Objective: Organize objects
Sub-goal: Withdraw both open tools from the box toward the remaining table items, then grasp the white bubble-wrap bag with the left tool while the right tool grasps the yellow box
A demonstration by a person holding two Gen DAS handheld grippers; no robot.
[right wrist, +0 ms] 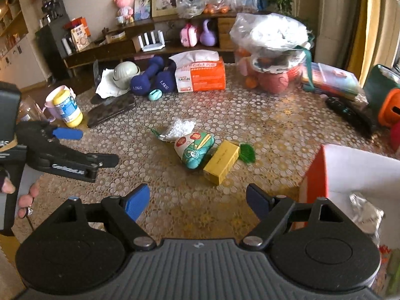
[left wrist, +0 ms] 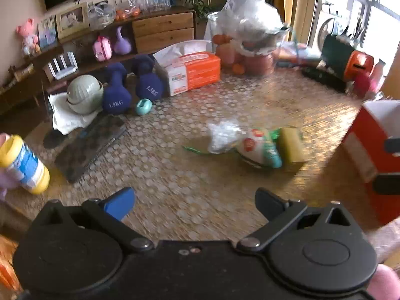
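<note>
In the middle of the patterned table lie a clear bag of white beads (right wrist: pixel 180 127), a teal and white printed pouch (right wrist: pixel 196 150), a yellow box (right wrist: pixel 222 161) and a green tassel (right wrist: pixel 247 152), all touching or close together. The left wrist view shows the same pouch (left wrist: pixel 260 147) and yellow box (left wrist: pixel 292 145), blurred. My right gripper (right wrist: pixel 197 197) is open above bare cloth, short of the yellow box. My left gripper (left wrist: pixel 195 200) is open and empty too; in the right wrist view the left gripper (right wrist: pixel 92 147) hangs at the left, well apart from the pile.
A red and white open box (right wrist: pixel 350 170) stands at the right near edge. Along the back are an orange tissue box (right wrist: pixel 200 75), two blue dumbbells (right wrist: pixel 150 80), a yellow-lidded jar (right wrist: pixel 67 110), a dark flat case (right wrist: pixel 112 110), a bagged fruit basket (right wrist: pixel 272 37) and a remote (right wrist: pixel 350 112).
</note>
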